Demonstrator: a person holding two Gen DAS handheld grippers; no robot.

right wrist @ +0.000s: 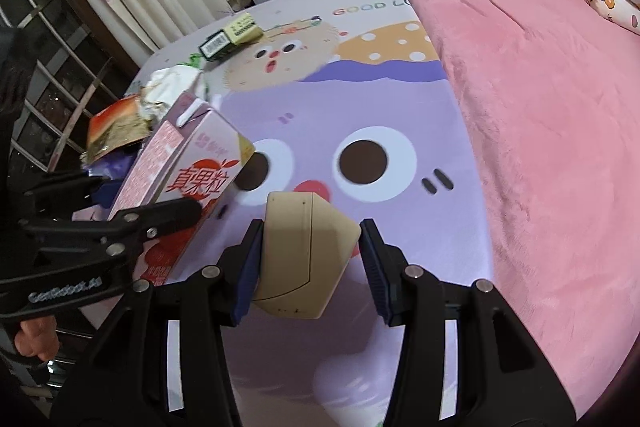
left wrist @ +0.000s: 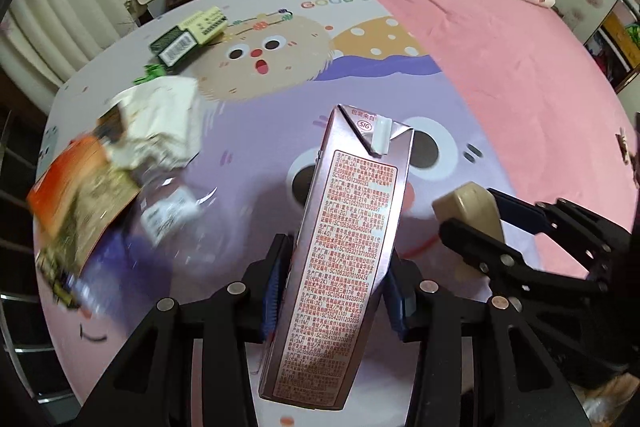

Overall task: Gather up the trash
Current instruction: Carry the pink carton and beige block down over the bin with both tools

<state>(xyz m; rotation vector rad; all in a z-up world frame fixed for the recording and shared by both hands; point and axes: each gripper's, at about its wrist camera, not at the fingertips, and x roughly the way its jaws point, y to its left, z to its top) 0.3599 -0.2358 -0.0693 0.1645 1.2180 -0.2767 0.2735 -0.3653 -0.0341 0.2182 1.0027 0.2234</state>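
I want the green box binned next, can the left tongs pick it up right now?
Probably not: the left tongs are shut on the milk carton, so there's no free grip, though nothing blocks the way to the green box.

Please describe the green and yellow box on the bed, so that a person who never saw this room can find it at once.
Look at the cartoon mat that covers the left part of the pink bed. Near its far left edge, beside the round tan cartoon face, lies the green and yellow box. Unlike the crumpled wrappers nearer the camera, it is flat, rectangular and shows a white barcode label.
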